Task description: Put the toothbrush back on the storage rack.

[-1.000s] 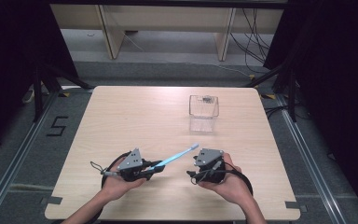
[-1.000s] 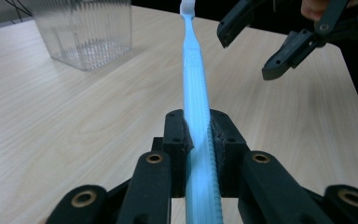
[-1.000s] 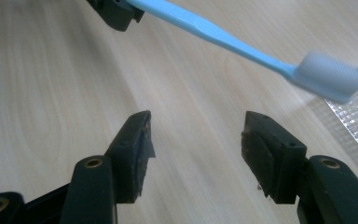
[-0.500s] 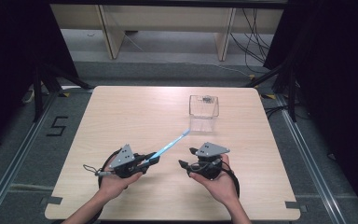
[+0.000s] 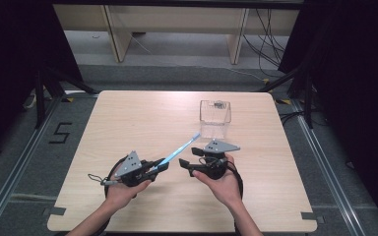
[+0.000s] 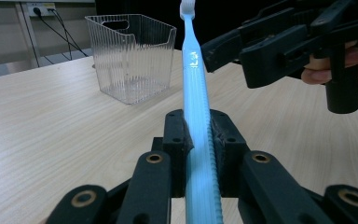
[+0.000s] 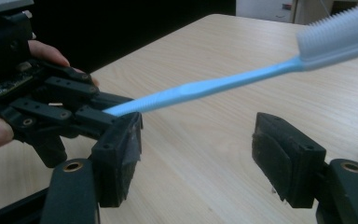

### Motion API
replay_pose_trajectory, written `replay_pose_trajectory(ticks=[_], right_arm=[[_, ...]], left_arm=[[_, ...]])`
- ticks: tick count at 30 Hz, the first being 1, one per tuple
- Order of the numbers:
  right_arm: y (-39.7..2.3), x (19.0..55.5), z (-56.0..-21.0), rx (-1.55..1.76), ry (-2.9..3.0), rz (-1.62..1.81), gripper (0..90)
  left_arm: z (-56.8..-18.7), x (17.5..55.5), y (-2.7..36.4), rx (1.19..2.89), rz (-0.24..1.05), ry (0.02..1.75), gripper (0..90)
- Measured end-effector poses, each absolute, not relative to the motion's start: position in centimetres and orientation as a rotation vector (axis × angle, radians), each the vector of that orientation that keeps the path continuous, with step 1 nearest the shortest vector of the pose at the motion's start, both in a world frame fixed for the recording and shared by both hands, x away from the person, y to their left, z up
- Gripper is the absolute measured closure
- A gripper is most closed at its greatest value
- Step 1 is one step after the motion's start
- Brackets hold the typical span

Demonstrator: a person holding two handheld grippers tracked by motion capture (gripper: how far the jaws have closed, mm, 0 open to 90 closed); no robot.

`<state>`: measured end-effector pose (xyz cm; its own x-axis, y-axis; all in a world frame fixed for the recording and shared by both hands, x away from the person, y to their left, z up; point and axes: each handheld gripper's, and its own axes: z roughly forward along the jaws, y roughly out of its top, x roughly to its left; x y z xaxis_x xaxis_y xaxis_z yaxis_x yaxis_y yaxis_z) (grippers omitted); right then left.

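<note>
Left gripper (image 5: pixel 161 166) is clamped on the handle end of the blue toothbrush (image 5: pixel 179 148); in the left gripper view both fingers (image 6: pixel 176 135) press the handle (image 6: pixel 196 107) from either side. The brush sticks out up and away from it, clear of the counter (image 5: pixel 128 118), white bristle head (image 5: pixel 195 136) at the far-right end, just short of the clear plastic bin (image 5: pixel 215 118).

Right gripper (image 5: pixel 183 163) sits just right of the left one, near the middle of the brush, pointing left toward it. Its fingers (image 7: pixel 286 158) stand wide and have just been opening further. In the right gripper view the brush shaft (image 7: pixel 200 89) crosses above and beyond the gap, not between the pads; neither pad touches it.

The bin stands upright on the far-right part of the counter, well apart from both hands. The person's left hand (image 5: pixel 123 191) and right hand (image 5: pixel 224 182) come in from the near edge.
</note>
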<state>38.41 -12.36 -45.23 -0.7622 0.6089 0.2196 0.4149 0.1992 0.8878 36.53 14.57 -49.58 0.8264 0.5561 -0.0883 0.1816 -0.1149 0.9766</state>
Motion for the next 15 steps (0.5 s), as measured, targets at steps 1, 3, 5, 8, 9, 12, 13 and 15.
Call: replay_pose_trajectory(ticks=[1,3,5,8,9,12,13,15], right_arm=[[-12.2,38.6,-45.2,0.979,2.287,1.603,33.5],[-11.9,38.8,-45.1,0.983,2.290,1.617,33.1],[-11.7,39.1,-45.1,0.971,2.284,1.624,33.2],[-11.5,39.2,-44.9,0.985,2.275,1.640,33.4],[-11.4,39.2,-44.9,0.996,2.261,1.637,33.8],[-11.4,39.4,-44.8,1.021,2.243,1.663,34.0],[-11.4,39.5,-44.8,1.025,2.238,1.670,34.3],[-11.4,39.6,-44.8,1.039,2.220,1.659,35.0]], left_arm=[[-49.6,36.5,14.5,1.683,0.349,0.581,77.8],[-49.5,36.5,14.4,1.682,0.350,0.579,77.8],[-49.5,36.5,14.4,1.682,0.350,0.578,77.8],[-49.5,36.5,14.3,1.683,0.349,0.577,77.8],[-49.5,36.5,14.3,1.684,0.350,0.576,77.8],[-49.5,36.5,14.1,1.683,0.350,0.577,77.8],[-49.5,36.5,14.1,1.683,0.351,0.578,77.8],[-49.6,36.6,13.9,1.664,0.343,0.569,77.7]])
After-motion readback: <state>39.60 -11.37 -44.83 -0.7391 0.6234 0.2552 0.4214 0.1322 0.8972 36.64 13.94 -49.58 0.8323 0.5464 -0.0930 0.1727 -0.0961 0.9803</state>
